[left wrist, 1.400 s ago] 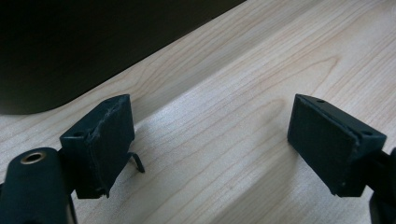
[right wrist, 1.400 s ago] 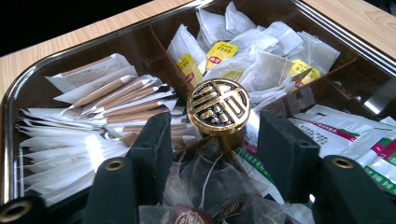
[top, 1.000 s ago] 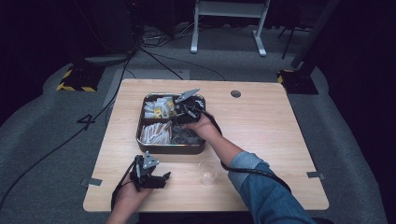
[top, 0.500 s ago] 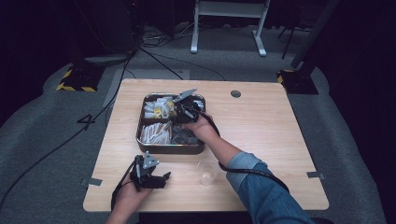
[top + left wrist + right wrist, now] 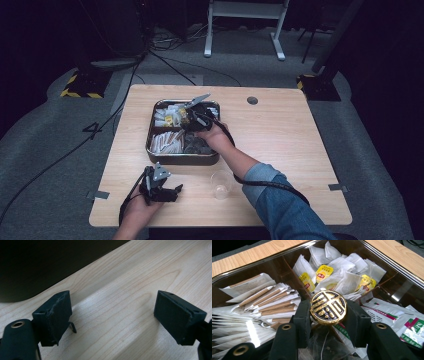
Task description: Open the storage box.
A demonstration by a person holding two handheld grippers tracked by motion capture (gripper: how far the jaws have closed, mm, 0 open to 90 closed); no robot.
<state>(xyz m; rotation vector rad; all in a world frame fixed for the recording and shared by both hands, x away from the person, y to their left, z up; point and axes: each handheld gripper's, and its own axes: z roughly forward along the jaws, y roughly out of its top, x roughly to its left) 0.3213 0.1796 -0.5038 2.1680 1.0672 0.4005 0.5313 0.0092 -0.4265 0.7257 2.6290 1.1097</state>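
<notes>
Two grippers are in use at a wooden table (image 5: pixel 280 130). Nearest, at lower left of the high view, the left gripper (image 5: pixel 172 192) rests on the table by its near edge, held in the left hand (image 5: pixel 137 209). In the left gripper view its jaws stand wide apart with bare wood grain between them; released, holding nothing, touching only the tabletop.

Just right of it in the high view, a clear plastic cup (image 5: pixel 221 184) stands upright on the table, apart from both grippers.

Farther up, at the centre of the high view, a dark tray (image 5: pixel 180 159) with compartments sits on the table. The right hand (image 5: pixel 216 136) reaches over it, and the right gripper (image 5: pixel 191 120) hangs over the tray's middle, near the divider.

In the right gripper view, the right gripper (image 5: pixel 328 315) is clenched on a round gold-and-black disc (image 5: pixel 328 307) with a raised emblem; both jaws press its sides, and the disc faces the camera. Jaws have just been closing, with the disc between them.

The disc sits above the tray's contents: paper sugar sticks (image 5: pixel 262 305) at left of that view, white tea bags with yellow tags (image 5: pixel 337 275) at upper centre, green-and-white sachets (image 5: pixel 392 312) at right. Whether the disc touches anything below, I cannot tell.
</notes>
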